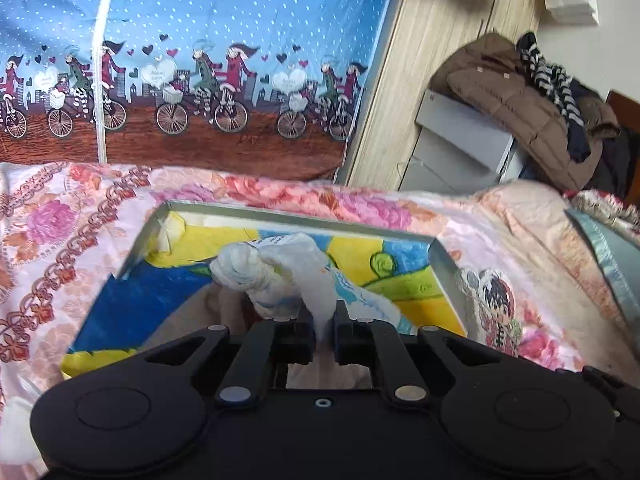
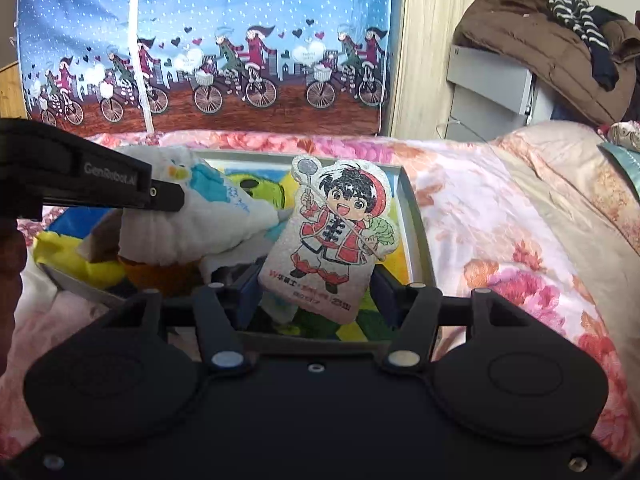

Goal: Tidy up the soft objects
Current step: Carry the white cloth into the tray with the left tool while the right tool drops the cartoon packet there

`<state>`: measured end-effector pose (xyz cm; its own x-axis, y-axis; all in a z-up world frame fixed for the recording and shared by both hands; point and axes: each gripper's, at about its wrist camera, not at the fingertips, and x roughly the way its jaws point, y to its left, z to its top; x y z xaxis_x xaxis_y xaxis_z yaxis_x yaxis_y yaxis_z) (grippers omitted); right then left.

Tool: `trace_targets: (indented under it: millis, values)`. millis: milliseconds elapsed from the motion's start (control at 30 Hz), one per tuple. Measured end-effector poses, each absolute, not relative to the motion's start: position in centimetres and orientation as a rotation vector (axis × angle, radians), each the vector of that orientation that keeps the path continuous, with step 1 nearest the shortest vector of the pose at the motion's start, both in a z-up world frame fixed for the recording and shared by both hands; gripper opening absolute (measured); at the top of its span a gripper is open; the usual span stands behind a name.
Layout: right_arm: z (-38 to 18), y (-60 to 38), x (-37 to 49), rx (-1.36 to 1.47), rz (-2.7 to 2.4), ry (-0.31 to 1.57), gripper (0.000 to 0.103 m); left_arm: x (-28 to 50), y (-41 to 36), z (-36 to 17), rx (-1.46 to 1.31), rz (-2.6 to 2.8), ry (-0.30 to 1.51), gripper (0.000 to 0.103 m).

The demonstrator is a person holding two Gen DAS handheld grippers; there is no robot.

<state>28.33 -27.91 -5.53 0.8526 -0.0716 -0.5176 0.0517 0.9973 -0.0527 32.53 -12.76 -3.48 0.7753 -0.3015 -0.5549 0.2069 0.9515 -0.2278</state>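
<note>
Resting on the floral quilt of a bed, a shallow grey tray with a blue-and-yellow picture lining is shown as the collecting place for the soft things. The left gripper is seen with its fingers clamped on a thin fold of a white cloth toy, which bears pale blue markings and hangs over the middle of the tray, above a beige item that cannot be identified. In the right wrist view the same toy is seen from the side, bulging below the left gripper's black body.

The right gripper is seen with its fingers set apart on either side of a flat cartoon-boy cushion; whether the pads press its lower edge cannot be told. The cushion is held or propped nearly upright, its long axis running from the fingers toward the far edge of the tray, and it stands at the tray's right edge, beside the white toy; whether the two touch cannot be told. In the left wrist view a cartoon-boy piece, apparently the same cushion, appears just outside the tray's right wall.

The step in hand is judged to be the lowering of both soft things into the tray. The white toy lies directly ahead of and above the tray floor, so a release by the left fingers would probably suffice; the cushion would need tipping flat leftward, where room is limited by the toy.
</note>
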Motion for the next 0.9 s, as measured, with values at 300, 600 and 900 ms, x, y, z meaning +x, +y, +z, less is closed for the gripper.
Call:
trace_targets:
  millis: [300,600,900]
  values:
    - [-6.3,-27.8,28.3,-0.032,-0.093,0.568,0.051,32.9,-13.5,-4.7,-0.092,-0.252,0.668,0.019]
    - [-5.7,-27.6,27.1,-0.044,-0.087,0.555,0.077,31.6,-13.0,-4.0,-0.08,-0.248,0.713,0.043]
    - [-1.9,-27.7,24.1,0.004,-0.069,0.514,0.103,28.5,-11.3,-1.4,-0.06,-0.224,0.652,0.068]
